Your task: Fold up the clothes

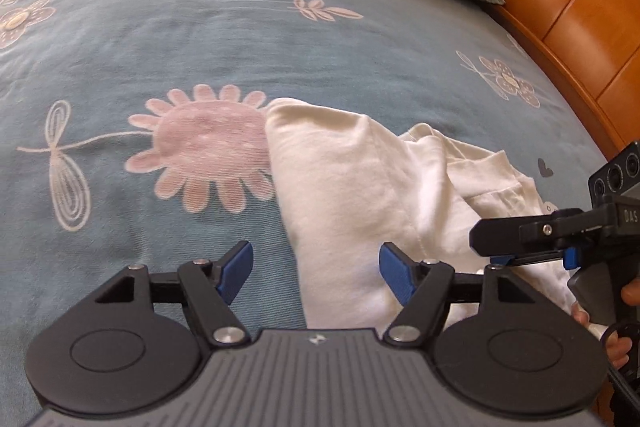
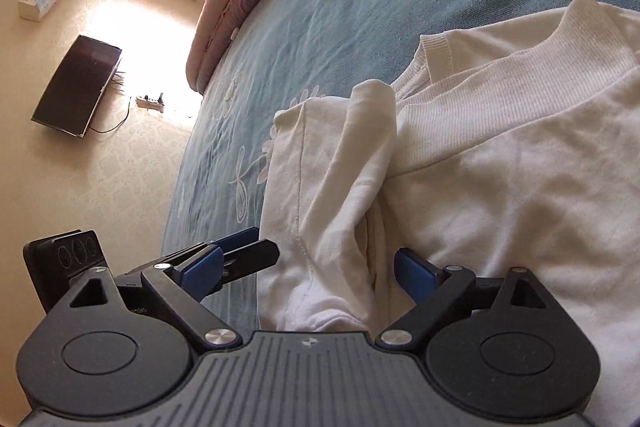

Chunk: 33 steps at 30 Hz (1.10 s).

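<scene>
Both claws hover low over the bed, and the cream-white knitted cotton garment [image 1: 360, 187] lies bunched on the blue bedspread with pink flower print [image 1: 160, 47]. In the left wrist view it fills the stretch from the centre toward 4 o'clock, one edge overlapping the big pink flower.

The left claw [image 1: 316, 273] stands wide, blue pads well apart, nothing between them; its right pad sits over the near edge of the cloth. The right claw [image 2: 308, 267] is spread wide too and grips nothing, a rumpled fold of fabric rising between its pads. In the left view it comes in from 3 o'clock, a hand [image 1: 600, 323] on its handle.

The garment is neither flat nor squared: ribbed neckband [image 2: 440, 55] toward 1 o'clock in the right view, a loose doubled flap [image 2: 340, 163] sagging down the middle. Its long axis runs, I judge, from 6 o'clock up toward 1 o'clock there, collar end away from the claw.

Which step? It fits a fold half made, or a heap about to be spread; I cannot settle it. Either way, the next grasp needs a clean pinch on a single edge, both claws level so the cloth does not twist.
</scene>
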Available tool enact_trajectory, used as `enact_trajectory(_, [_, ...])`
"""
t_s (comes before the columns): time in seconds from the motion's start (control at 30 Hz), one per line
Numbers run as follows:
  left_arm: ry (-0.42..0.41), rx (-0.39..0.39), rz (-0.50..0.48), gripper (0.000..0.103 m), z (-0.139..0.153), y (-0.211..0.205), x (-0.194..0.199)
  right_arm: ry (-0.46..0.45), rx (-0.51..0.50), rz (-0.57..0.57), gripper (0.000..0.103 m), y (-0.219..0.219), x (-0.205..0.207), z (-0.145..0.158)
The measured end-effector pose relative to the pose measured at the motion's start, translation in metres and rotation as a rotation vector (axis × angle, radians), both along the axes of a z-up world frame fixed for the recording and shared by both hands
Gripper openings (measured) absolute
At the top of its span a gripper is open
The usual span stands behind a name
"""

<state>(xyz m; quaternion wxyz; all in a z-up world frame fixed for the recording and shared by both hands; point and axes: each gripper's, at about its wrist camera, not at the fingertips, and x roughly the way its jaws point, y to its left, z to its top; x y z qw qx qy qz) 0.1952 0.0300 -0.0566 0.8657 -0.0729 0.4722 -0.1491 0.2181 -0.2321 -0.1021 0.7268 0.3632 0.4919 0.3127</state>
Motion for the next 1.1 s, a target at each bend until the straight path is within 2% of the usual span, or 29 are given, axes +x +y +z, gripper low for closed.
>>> enact_trajectory(0.13, [0.005,-0.049,0.071,0.07,0.001,0.024,-0.012,0.008,0.001,0.033,0.103,0.014,0.011,-0.001])
enact_trajectory(0.23, [0.0,-0.064,0.095,0.07,0.002,0.033,-0.017,0.014,0.019,0.076,0.103,0.016,0.007,-0.003])
enact_trajectory(0.4, [-0.009,-0.102,0.104,0.07,0.001,0.041,-0.021,0.009,0.128,0.112,0.103,0.005,-0.003,-0.008])
enact_trajectory(0.6, [-0.021,-0.148,0.116,0.07,0.0,0.051,-0.026,-0.009,0.206,0.107,0.103,0.018,0.016,-0.009])
enact_trajectory(0.7, [-0.026,-0.171,0.122,0.07,-0.001,0.056,-0.029,-0.009,0.257,0.11,0.095,0.003,0.006,-0.013])
enact_trajectory(0.8, [-0.016,-0.186,0.131,0.07,-0.007,0.059,-0.027,-0.026,0.342,0.077,0.094,-0.006,0.001,-0.014])
enact_trajectory(0.83, [-0.009,-0.187,0.135,0.07,-0.008,0.058,-0.026,-0.026,0.329,0.068,0.093,-0.004,0.002,-0.017])
enact_trajectory(0.87, [-0.003,-0.188,0.138,0.07,-0.01,0.058,-0.025,-0.019,0.273,0.07,0.082,0.002,0.004,-0.021])
enact_trajectory(0.9, [0.002,-0.188,0.141,0.07,-0.011,0.057,-0.025,-0.038,0.192,0.073,0.049,0.006,0.004,-0.023])
enact_trajectory(0.93, [0.0,-0.188,0.133,0.07,-0.011,0.057,-0.026,-0.028,0.14,0.063,0.029,0.007,0.005,-0.028])
enact_trajectory(0.97, [-0.003,-0.188,0.126,0.07,-0.012,0.056,-0.027,-0.019,0.095,0.055,0.016,0.008,0.006,-0.033])
enact_trajectory(1.03, [-0.002,-0.185,0.124,0.07,-0.013,0.057,-0.028,0.003,0.133,0.049,0.016,0.002,0.007,-0.035])
enact_trajectory(1.1, [0.007,-0.182,0.133,0.07,-0.016,0.058,-0.029,-0.016,0.044,0.052,0.017,0.011,0.006,-0.026])
